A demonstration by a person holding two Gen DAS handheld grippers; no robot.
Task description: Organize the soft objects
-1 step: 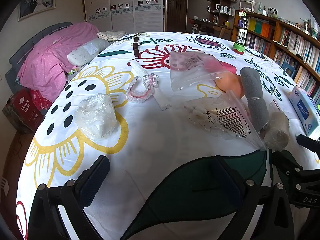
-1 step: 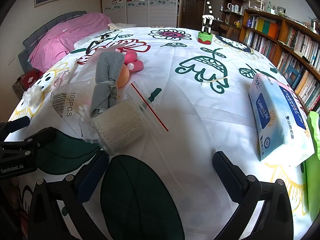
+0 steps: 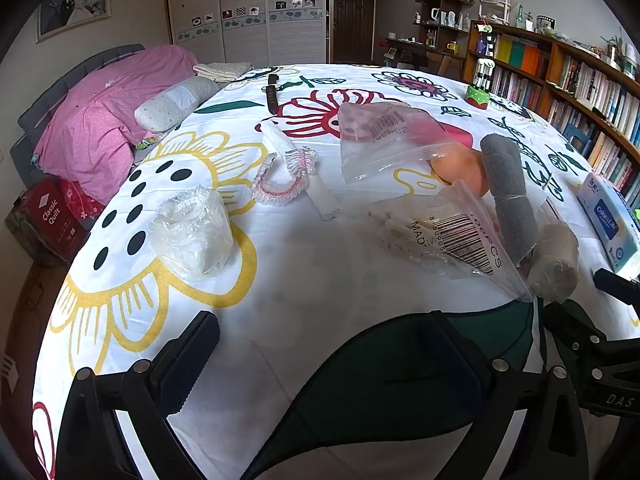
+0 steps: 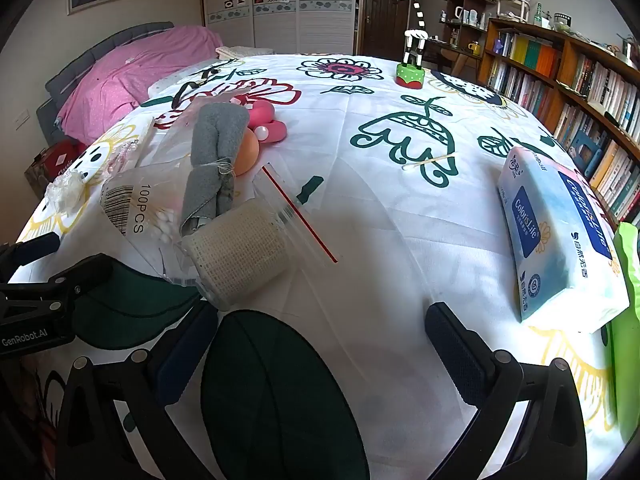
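Note:
A pile of soft things lies on the flower-print sheet (image 3: 304, 264). It holds a grey rolled cloth (image 3: 508, 196) (image 4: 216, 160), a cream gauze roll (image 3: 556, 264) (image 4: 240, 256), an orange ball (image 3: 460, 168) and a clear bag of cotton swabs (image 3: 452, 236) (image 4: 136, 208). My left gripper (image 3: 324, 360) is open over bare sheet, near and left of the pile. My right gripper (image 4: 324, 344) is open too, with nothing between its fingers; the gauze roll sits just beyond its left finger (image 4: 184, 344). A crumpled clear plastic cap (image 3: 192, 232) lies further left.
A tissue pack (image 4: 560, 232) lies to the right, beside something green (image 4: 628, 320) at the edge. A toy giraffe (image 4: 412, 60) stands far back. A pink-trimmed frill (image 3: 284, 180), a white strip (image 3: 320, 196) and a dark sheath (image 3: 273, 94) lie beyond. Pink bedding (image 3: 104, 120) is left, bookshelves (image 4: 580, 80) right.

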